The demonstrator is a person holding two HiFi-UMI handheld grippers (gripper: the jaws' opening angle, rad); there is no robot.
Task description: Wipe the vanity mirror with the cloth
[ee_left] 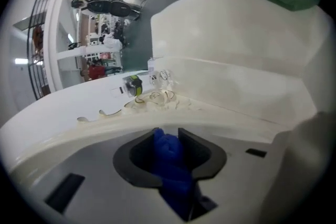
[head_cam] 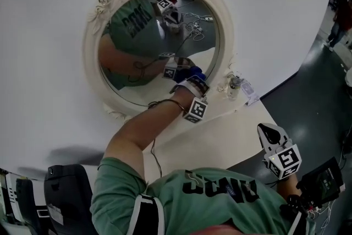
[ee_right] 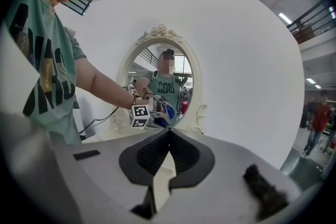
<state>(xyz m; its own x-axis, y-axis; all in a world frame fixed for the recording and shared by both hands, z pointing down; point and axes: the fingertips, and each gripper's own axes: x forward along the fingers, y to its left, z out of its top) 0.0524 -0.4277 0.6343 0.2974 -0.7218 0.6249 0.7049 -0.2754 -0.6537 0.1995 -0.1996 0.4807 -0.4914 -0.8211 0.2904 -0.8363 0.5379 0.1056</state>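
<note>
The oval vanity mirror in its cream carved frame stands on the white table. My left gripper is at the lower right of the glass. It is shut on a bunched blue cloth that rests against the mirror. In the left gripper view the blue cloth fills the gap between the jaws, with the frame's lower rim just ahead. My right gripper hangs apart at the lower right, shut and holding nothing. In its own view the mirror and the left gripper's marker cube lie ahead of its closed tips.
A small clear bottle and a card sit by the frame's right foot. The table's edge drops to dark floor on the right. A black chair is at the lower left. A cable trails from my left wrist.
</note>
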